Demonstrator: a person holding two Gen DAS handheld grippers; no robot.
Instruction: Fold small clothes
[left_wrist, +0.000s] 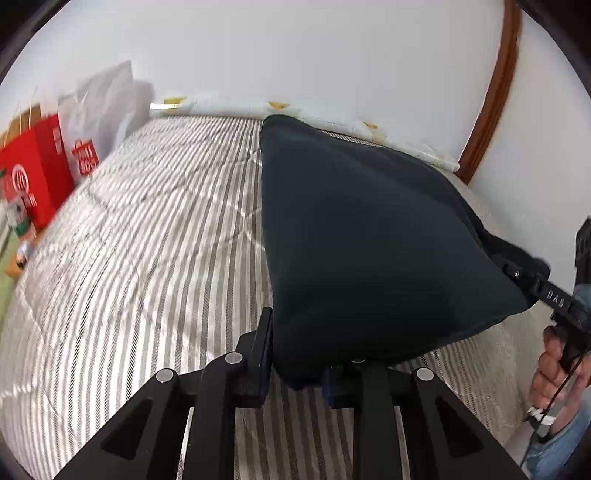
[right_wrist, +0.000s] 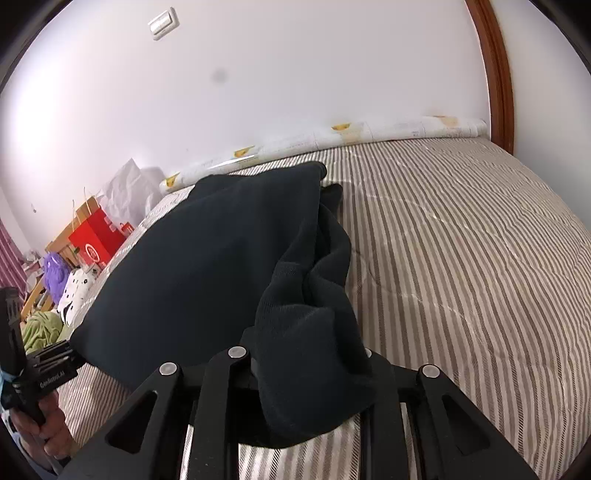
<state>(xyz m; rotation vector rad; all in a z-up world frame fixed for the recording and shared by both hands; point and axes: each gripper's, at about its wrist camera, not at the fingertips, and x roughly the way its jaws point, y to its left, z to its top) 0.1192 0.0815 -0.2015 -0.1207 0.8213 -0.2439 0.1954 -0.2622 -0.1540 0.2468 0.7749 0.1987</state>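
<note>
Left wrist view: left tongs (left_wrist: 295, 369) clenched on the near corner of a dark garment (left_wrist: 362, 229), cloth pinched between the two fingers (left_wrist: 264, 343). From that corner, fabric stretched taut up and away, forward of the tongs and off to their right, ending at the right tongs (left_wrist: 532, 284), which grip the opposite near corner. Far edge of the cloth down on the striped bed (left_wrist: 147, 240), well ahead of both tongs. A hand (left_wrist: 557, 365) on the right handle at the frame's edge. Red paper bags (left_wrist: 40, 166) far off to the left, beyond the bed.

Right wrist view: right tongs (right_wrist: 314, 373) buried under bunched cloth of the dark garment (right_wrist: 221, 266), fingertips hidden, yet clamped on the fabric by the look of the drape. Loose folds piled directly over and just ahead of the tongs; a flatter panel running left toward the left tongs (right_wrist: 70, 354), gripping the other corner. Bare striped bed (right_wrist: 461, 258) to the right and ahead.

Progress, as a judgement: early to middle of one fold. Both near corners lifted and held, the garment spread between the tongs, not yet laid over itself. Left to do: carry the held edge forward onto the far edge, smooth the bunched right side, release, then any further fold. No finished, folded piece visible anywhere.
</note>
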